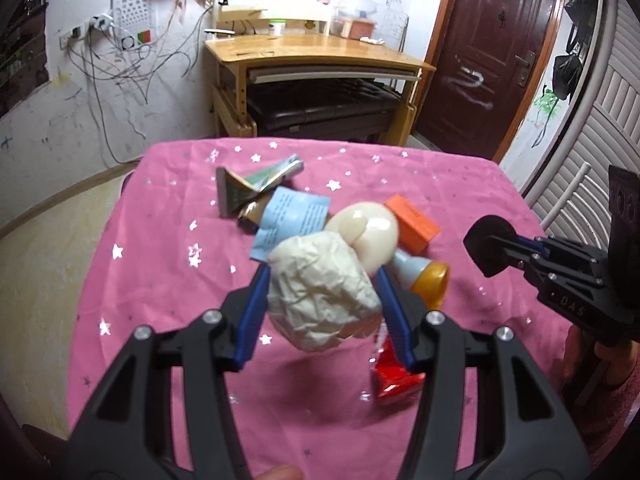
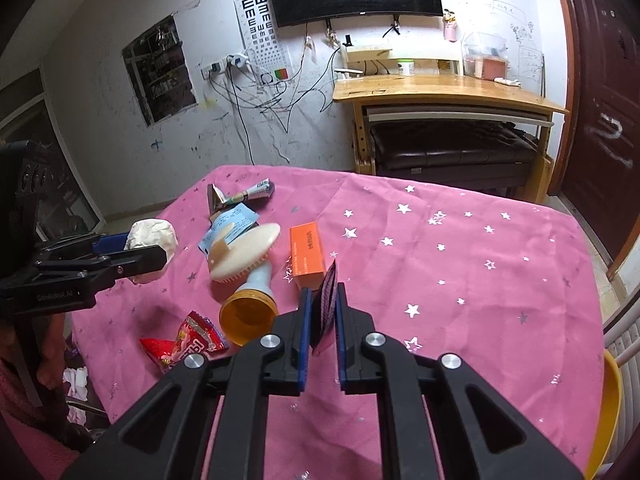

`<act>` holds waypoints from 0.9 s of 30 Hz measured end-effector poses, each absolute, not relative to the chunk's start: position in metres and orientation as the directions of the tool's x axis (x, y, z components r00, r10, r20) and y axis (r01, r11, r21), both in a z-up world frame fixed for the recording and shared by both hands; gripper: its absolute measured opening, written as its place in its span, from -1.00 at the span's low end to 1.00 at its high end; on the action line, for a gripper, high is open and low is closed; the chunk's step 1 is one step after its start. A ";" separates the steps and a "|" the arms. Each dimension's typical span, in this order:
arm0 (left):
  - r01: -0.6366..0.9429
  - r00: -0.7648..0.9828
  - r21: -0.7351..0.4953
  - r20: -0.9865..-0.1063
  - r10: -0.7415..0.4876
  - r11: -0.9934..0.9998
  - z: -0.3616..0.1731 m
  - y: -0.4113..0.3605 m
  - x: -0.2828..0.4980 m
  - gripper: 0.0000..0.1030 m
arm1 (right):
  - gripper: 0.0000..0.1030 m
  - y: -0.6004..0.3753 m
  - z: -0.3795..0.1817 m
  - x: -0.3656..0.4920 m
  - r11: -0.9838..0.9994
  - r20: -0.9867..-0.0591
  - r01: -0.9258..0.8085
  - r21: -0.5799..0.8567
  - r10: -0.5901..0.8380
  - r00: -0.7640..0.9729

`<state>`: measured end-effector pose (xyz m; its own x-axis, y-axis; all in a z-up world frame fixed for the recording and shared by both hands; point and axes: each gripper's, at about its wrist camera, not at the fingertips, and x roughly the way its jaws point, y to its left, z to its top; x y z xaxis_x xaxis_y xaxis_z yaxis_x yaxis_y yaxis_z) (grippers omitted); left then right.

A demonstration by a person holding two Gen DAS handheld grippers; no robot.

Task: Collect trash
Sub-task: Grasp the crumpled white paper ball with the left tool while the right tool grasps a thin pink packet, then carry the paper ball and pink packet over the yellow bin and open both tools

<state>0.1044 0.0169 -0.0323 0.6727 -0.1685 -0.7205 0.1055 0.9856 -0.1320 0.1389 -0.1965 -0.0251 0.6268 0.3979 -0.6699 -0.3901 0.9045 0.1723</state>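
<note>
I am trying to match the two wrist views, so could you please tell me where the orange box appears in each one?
Left wrist: orange box right of centre, behind the cream brush.
Right wrist: orange box at centre, right of the cream brush.
Shared landmark: the wooden desk against the back wall.

- Left hand-held gripper (image 1: 322, 300): tilted down over the counter (image 1: 168, 248), jaws partway apart, blue pads (image 1: 252, 320) pressed on both sides of a crumpled white paper wad (image 1: 320, 296), held clear of the cloth.
- Right hand-held gripper (image 2: 323, 312): tilted down too, jaws closed tight, pinching a thin purple wrapper (image 2: 326, 304) upright betw. pads.
- Fingertip (image 1: 280, 472) visible at bottom edge, left view.
</note>
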 end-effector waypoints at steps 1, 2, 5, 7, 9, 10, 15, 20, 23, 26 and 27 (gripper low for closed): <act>0.108 0.674 -0.131 -0.719 -0.169 0.986 -0.031 0.014 0.103 -0.01 | -0.91 -0.201 -0.023 0.137 0.906 -0.664 -0.386 0.173 0.397 0.633; 0.113 0.675 -0.129 -0.718 -0.172 0.985 -0.028 0.009 0.103 -0.01 | -0.91 -0.205 -0.021 0.134 0.907 -0.658 -0.382 0.177 0.398 0.639; 0.131 0.674 -0.130 -0.715 -0.185 0.983 -0.022 -0.004 0.104 -0.01 | -0.90 -0.218 -0.015 0.130 0.912 -0.641 -0.365 0.186 0.394 0.659; 0.147 0.666 -0.147 -0.717 -0.208 0.978 -0.018 -0.013 0.105 -0.01 | -0.90 -0.229 -0.011 0.126 0.916 -0.627 -0.350 0.193 0.390 0.674; 0.173 0.651 -0.175 -0.718 -0.246 0.969 -0.015 -0.022 0.107 -0.01 | -0.90 -0.244 -0.008 0.121 0.923 -0.614 -0.332 0.196 0.379 0.693; 0.185 0.649 -0.179 -0.716 -0.257 0.966 -0.012 -0.029 0.108 -0.01 | -0.90 -0.249 -0.006 0.118 0.926 -0.608 -0.321 0.197 0.372 0.701; 0.234 0.629 -0.198 -0.716 -0.304 0.952 -0.005 -0.062 0.116 -0.01 | -0.90 -0.296 -0.004 0.109 0.939 -0.578 -0.252 0.234 0.343 0.741; 0.291 0.597 -0.217 -0.720 -0.354 0.932 -0.002 -0.105 0.128 -0.01 | -0.90 -0.348 -0.004 0.101 0.948 -0.552 -0.159 0.275 0.291 0.781; 0.318 0.584 -0.204 -0.727 -0.360 0.926 -0.002 -0.129 0.133 -0.01 | -0.90 -0.371 -0.004 0.099 0.948 -0.539 -0.119 0.296 0.269 0.798; 0.350 0.558 -0.193 -0.743 -0.369 0.917 -0.005 -0.157 0.142 -0.01 | -0.90 -0.390 -0.006 0.097 0.948 -0.532 -0.079 0.309 0.241 0.812; 0.363 0.546 -0.194 -0.749 -0.376 0.912 -0.006 -0.169 0.146 -0.01 | -0.90 -0.396 -0.007 0.097 0.948 -0.531 -0.061 0.312 0.227 0.816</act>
